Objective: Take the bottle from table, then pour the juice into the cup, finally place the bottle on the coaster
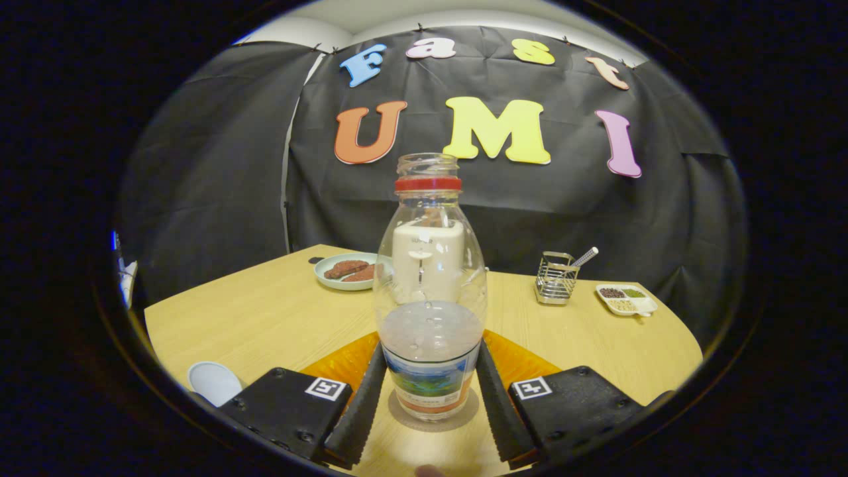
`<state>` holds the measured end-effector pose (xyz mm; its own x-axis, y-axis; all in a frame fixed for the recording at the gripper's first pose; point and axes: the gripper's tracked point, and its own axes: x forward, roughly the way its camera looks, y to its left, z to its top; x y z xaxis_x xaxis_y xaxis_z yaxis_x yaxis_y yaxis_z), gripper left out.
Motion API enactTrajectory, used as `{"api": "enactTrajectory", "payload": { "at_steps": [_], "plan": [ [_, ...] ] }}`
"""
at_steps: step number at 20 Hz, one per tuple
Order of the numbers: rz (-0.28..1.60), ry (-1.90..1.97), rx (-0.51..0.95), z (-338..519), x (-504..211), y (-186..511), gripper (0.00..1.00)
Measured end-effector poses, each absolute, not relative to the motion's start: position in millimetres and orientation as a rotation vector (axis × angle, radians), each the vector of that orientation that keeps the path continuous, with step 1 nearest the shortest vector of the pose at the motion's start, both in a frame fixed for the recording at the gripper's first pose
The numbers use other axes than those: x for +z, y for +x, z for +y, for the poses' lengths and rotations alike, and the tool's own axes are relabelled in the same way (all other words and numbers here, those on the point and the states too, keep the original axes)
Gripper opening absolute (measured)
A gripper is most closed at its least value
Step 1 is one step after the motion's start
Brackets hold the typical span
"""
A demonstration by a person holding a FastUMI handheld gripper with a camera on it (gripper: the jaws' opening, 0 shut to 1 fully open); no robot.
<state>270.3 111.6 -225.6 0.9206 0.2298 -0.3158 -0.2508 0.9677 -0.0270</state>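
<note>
A clear plastic bottle (430, 285) with a red neck ring and no cap stands upright between my fingers, its base close over the wooden table (265, 318) with a shadow under it. Pale liquid fills its lower part. My gripper (430, 348) is shut on the bottle, one finger pressing each side of the labelled lower body. An orange coaster (338, 363) lies flat just behind the bottle, showing past both fingers. A white cup (427, 258) stands beyond and is seen through the bottle's clear wall.
A pale green plate (331, 275) with brown pieces of food sits at the back left. A wire holder (555, 278) with a utensil and a small divided dish (626, 299) stand at the back right. A light round object (213, 382) lies left of my left finger.
</note>
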Motion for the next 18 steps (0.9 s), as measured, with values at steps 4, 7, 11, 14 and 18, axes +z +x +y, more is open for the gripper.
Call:
{"api": "enactTrajectory", "payload": {
  "at_steps": [4, 7, 11, 14, 18],
  "plan": [
    [0.326, -0.068, 0.241, 109.6, -234.8, 276.8, 0.77],
    [0.339, -0.048, 0.231, 106.2, -239.0, 282.5, 0.77],
    [0.337, -0.059, 0.234, 107.1, -242.4, 281.6, 0.77],
    [0.343, -0.051, 0.237, 108.6, -244.2, 282.2, 0.77],
    [0.327, -0.061, 0.235, 107.7, -244.1, 281.2, 0.78]
  ]
}}
